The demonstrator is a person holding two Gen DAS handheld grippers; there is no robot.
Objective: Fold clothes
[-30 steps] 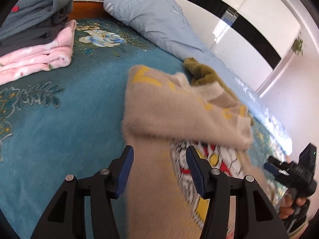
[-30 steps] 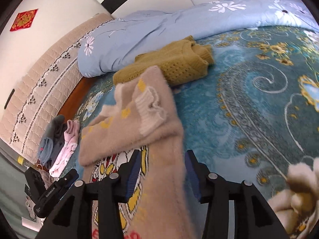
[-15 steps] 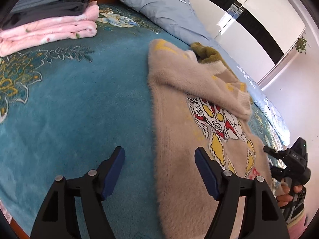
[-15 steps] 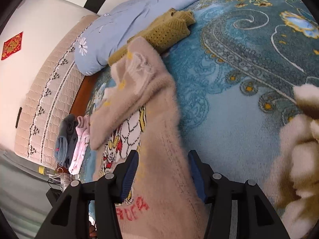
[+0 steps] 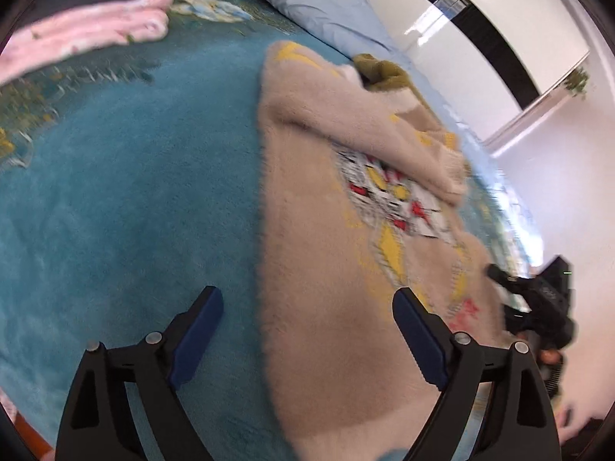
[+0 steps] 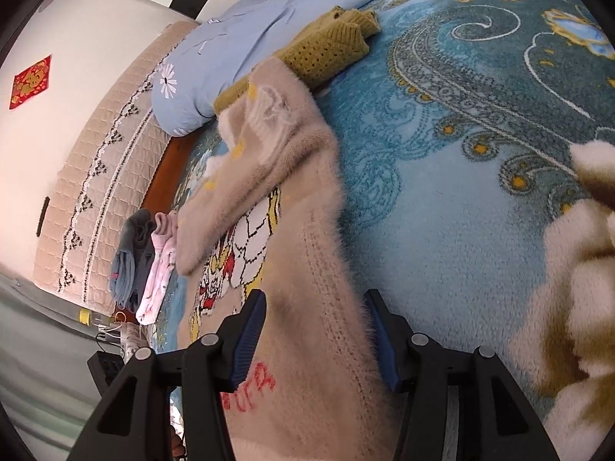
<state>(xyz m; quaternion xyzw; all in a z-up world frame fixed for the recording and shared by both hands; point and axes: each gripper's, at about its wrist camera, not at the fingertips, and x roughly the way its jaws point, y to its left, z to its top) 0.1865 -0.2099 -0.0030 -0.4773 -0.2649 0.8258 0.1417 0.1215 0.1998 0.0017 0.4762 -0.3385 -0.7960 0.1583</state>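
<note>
While both sleeves lie folded across it, beige sweater (image 5: 330,269) rests flat on bed (image 5: 127,192). Left gripper (image 5: 307,330) now spread wide, released; right gripper (image 6: 315,330) open astride hem. Next fold pending.

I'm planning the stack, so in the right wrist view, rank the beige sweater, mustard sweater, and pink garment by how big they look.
1. Beige sweater, though it is nearest the camera.
2. Mustard sweater.
3. Pink garment, though it lies farthest away, so true size is unsure.

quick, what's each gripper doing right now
Left gripper: open, holding nothing, above the beige sweater.
Right gripper: open, straddling the sweater's edge, not clamped.
</note>
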